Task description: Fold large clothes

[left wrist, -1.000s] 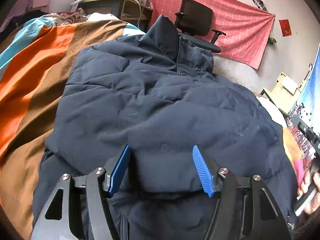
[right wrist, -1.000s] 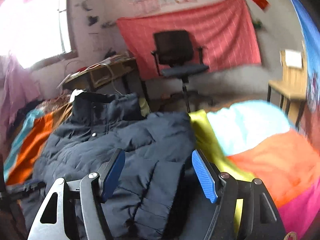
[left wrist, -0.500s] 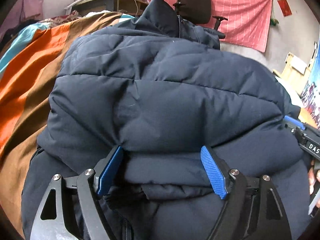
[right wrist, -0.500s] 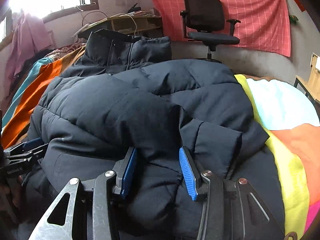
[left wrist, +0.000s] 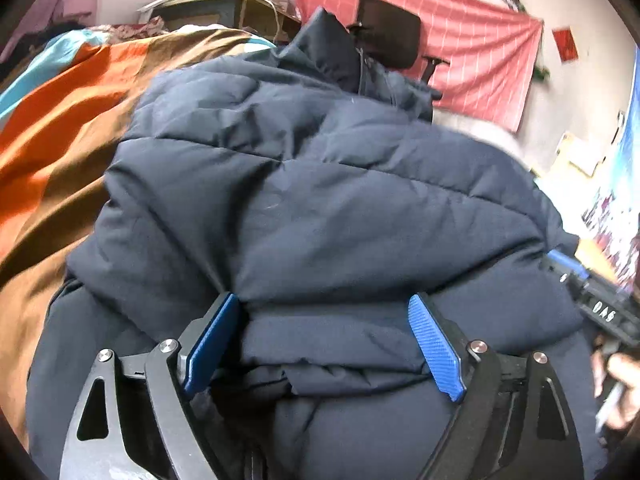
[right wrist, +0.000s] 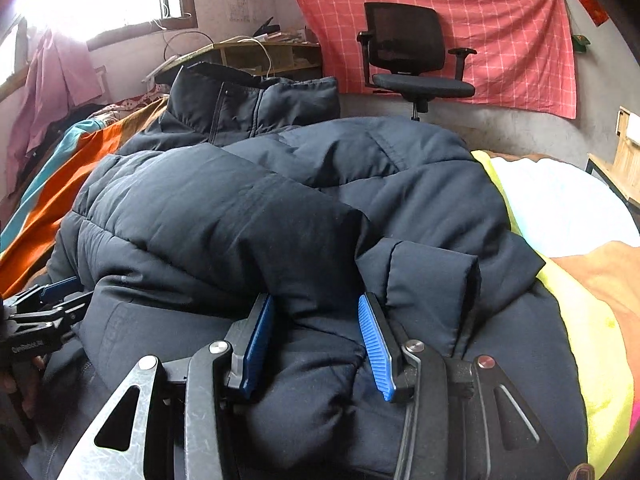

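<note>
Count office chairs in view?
1: a black mesh-back office chair with armrests, by the far wall against the hanging red checked cloth, behind the navy puffer jacket. No others visible.

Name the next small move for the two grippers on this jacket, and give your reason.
Probably close the left gripper on the jacket hem. Its jaws have just been opening and straddle the hem without visibly pinching it, while the right gripper already squeezes a bunch of fabric. Then both can lift together.
</note>
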{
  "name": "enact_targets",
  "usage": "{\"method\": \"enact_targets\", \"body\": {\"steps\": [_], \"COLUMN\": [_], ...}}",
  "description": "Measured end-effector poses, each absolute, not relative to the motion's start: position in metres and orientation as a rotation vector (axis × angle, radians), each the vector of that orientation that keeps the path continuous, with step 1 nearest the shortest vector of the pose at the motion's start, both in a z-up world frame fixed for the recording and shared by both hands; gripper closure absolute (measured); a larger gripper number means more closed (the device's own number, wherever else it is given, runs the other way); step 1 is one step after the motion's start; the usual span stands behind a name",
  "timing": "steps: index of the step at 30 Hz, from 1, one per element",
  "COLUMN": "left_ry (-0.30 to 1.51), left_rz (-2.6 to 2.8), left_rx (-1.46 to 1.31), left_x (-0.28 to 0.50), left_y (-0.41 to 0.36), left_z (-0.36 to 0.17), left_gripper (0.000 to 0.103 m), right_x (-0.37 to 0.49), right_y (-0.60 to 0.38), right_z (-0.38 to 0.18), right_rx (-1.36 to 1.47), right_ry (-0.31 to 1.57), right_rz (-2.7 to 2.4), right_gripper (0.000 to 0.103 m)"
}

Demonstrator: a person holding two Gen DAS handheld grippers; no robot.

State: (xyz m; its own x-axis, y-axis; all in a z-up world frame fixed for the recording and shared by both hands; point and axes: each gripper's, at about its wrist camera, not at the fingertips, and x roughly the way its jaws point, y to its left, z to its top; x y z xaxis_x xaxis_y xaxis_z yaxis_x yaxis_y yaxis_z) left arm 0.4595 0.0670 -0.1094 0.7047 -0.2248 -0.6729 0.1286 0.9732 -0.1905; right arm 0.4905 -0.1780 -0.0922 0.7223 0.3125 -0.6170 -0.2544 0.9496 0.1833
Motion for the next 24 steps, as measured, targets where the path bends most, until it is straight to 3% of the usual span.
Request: {"method": "enact_targets", "body": {"steps": [2,4,6,7,19,24], "left_ry": [0.776,0.786,0.826,0.852,0.907,0.961], "left_rz": [-0.184,-0.206,-0.207,-0.208,-0.236,-0.241], "left_rx": [-0.199,-0.264,-0.286,-0.281,-0.234,-0.234], "left_x": [0.445,0.425,0.410,0.400,0.315,0.297], "left_y": [0.077,0.088,0.096,0.100,0.106,0.104], "left_z": [-0.101,-0.095,-0.093,-0.091,-0.078,-0.080], "left_gripper": [0.020,0.020,0.020,0.020,0.020,0.020], "right_x": [0.486,0.479,0.473,0.468,0.368,0.336], "right_y": [-0.178,-0.181,-0.184,-0.185,-0.218,-0.225], "right_z": [-0.090,-0.086,-0.080,-0.077,-0.064,-0.053], "right_rx": [0.085,0.105,0.132,0.133,0.260,0.266], "right_ry": [0.683,0.678,0.679,0.683,0.821,0.882], "right_rz": [0.310,0.327,0.348,0.333,0.229,0.188], "right_gripper": [0.058,0.046,0.018,0.015,0.013,0.007]}}
